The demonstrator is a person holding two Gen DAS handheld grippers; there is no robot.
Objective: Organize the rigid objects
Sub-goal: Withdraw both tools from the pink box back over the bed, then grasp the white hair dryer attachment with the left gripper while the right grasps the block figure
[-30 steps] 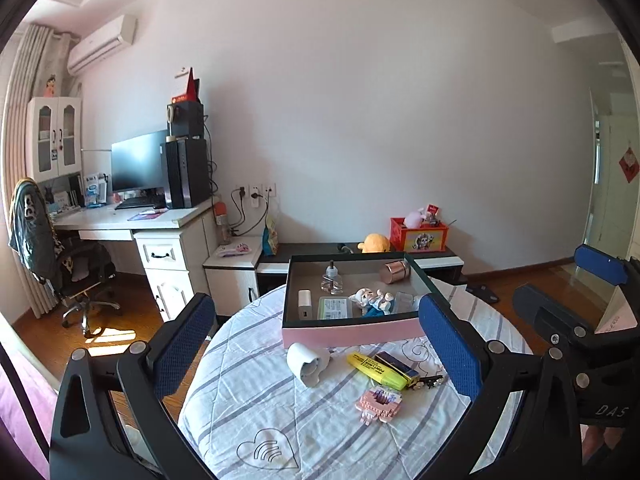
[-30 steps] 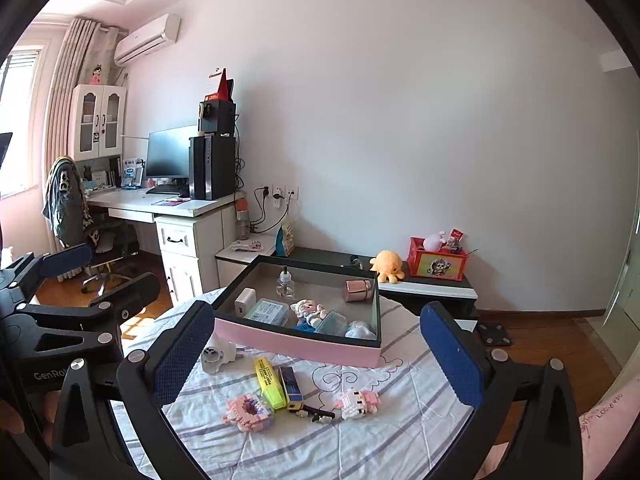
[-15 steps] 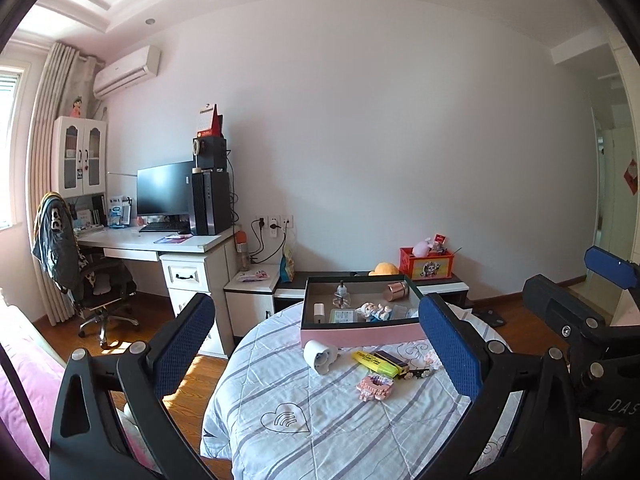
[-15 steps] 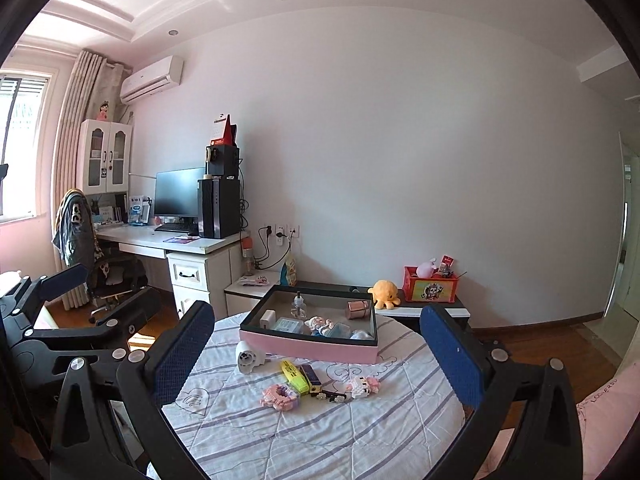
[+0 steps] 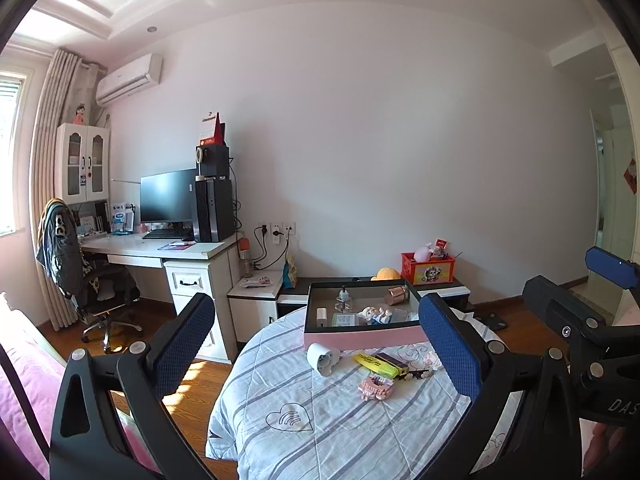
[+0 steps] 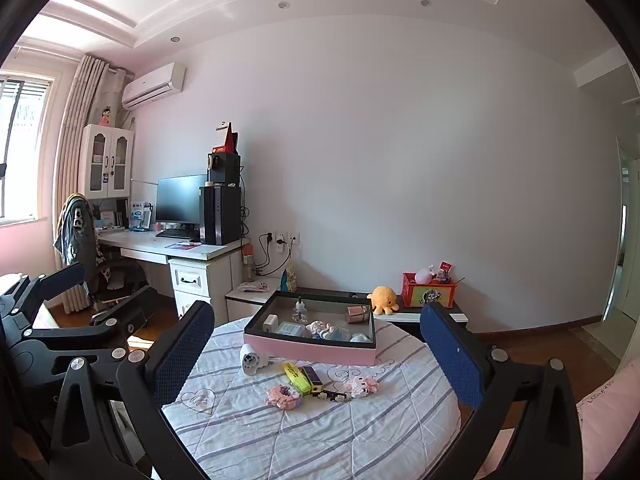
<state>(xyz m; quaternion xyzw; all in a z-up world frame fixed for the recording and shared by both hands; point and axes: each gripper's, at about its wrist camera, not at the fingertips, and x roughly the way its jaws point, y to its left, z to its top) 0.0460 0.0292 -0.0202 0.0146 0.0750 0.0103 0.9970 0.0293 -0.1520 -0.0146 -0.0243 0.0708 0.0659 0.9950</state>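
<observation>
A pink-sided box holding several small items stands at the far side of a round table with a striped cloth. In front of it lie a white cylinder, a yellow highlighter, a pink block toy, a black clip and a pink-white toy. My left gripper and right gripper both hang open and empty, well back from the table.
A white desk with a monitor and an office chair stand at the left. A low cabinet behind the table carries a red box and an orange plush. A pink bed is at the lower left.
Both grippers drew back and up from the table, then came slightly closer again. The objects on the table have not moved, and both grippers stayed open.
</observation>
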